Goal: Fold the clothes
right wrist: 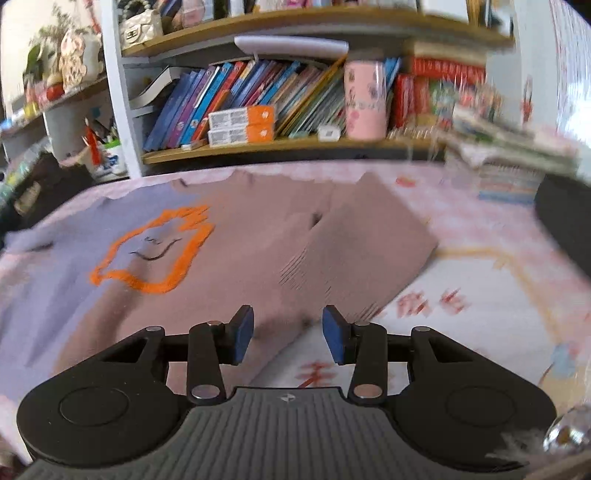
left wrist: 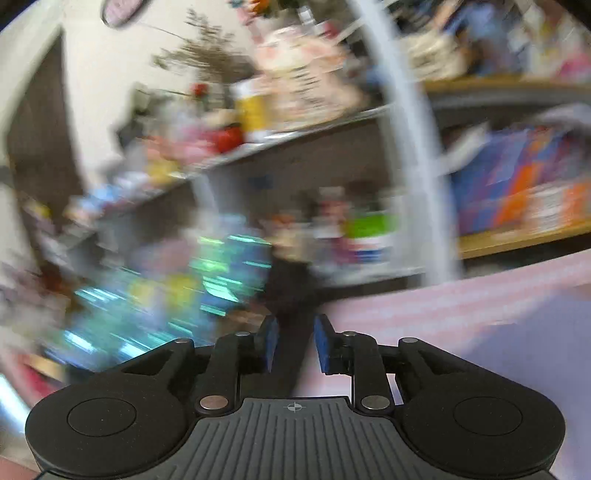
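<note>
Mostly blur in the left wrist view: the left gripper (left wrist: 294, 343) hangs with jaws apart, empty, beside the lilac edge of the shirt (left wrist: 535, 354).

From the right wrist, the right gripper (right wrist: 289, 336) hovers, jaws apart, over the shirt (right wrist: 236, 240) lying flat on the patterned surface (right wrist: 480, 288). Soft, light, limp cloth; I would pinch the near hem corner.

Home, looks like child's bedroom. Wooden shelf (right wrist: 295, 146) crammed with colourful children's books (right wrist: 236, 96), pink cartoon cup (right wrist: 365, 99), quilted handbag (right wrist: 142, 22) on upper shelf. Patterned pink bedsheet (right wrist: 480, 266) spread below. Toys, clutter on side shelves (left wrist: 258, 140).
</note>
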